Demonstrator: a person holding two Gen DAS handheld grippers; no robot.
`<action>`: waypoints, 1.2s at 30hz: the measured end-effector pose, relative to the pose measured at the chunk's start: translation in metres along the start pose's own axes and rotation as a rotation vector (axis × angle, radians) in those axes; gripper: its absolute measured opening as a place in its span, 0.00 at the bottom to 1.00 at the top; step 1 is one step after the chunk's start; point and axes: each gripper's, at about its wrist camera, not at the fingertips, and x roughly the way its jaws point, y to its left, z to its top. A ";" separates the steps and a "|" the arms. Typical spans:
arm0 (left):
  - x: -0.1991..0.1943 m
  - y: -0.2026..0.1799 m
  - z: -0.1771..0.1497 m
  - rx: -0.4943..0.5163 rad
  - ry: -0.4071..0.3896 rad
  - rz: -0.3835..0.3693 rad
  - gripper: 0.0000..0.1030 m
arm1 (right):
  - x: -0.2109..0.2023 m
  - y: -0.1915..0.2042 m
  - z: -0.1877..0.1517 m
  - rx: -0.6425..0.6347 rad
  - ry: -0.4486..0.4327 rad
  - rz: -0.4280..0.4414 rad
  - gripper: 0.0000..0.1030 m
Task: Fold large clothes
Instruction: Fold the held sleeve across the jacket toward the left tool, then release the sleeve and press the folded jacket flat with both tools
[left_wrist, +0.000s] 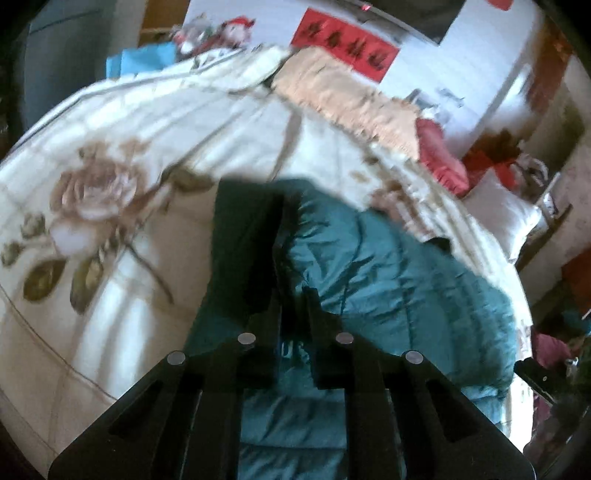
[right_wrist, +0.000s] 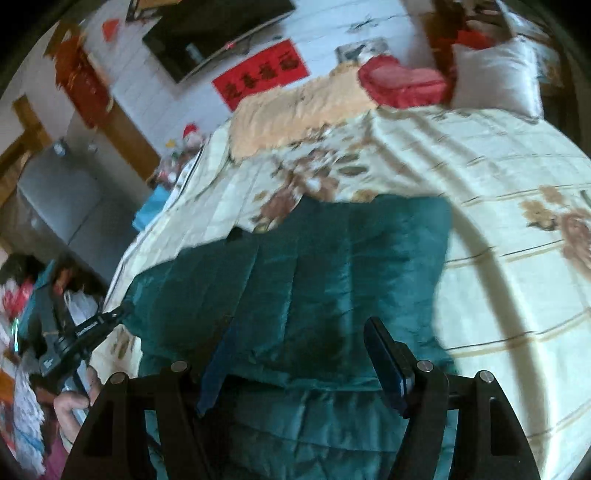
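The teal quilted coat (right_wrist: 295, 266) lies flat on the bed (right_wrist: 498, 184), long axis running near to far, with the left tool (left_wrist: 293, 295) clenched on its dark near-left edge and the right tool (right_wrist: 295, 365) released, hovering just over the near hem.

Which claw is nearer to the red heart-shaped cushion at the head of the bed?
Hard to call. The left claw, shut on the teal quilted coat, and the open right claw, over the same coat, both sit well short of the red cushion.
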 end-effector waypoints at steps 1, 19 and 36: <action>0.002 0.003 -0.004 0.002 0.001 0.011 0.10 | 0.012 0.000 -0.005 0.001 0.034 0.005 0.66; -0.059 -0.015 0.013 0.041 -0.183 -0.042 0.72 | -0.021 0.007 0.022 -0.096 -0.102 -0.168 0.66; 0.064 -0.027 0.009 0.193 0.010 0.205 0.87 | 0.091 -0.022 0.040 -0.165 -0.023 -0.351 0.68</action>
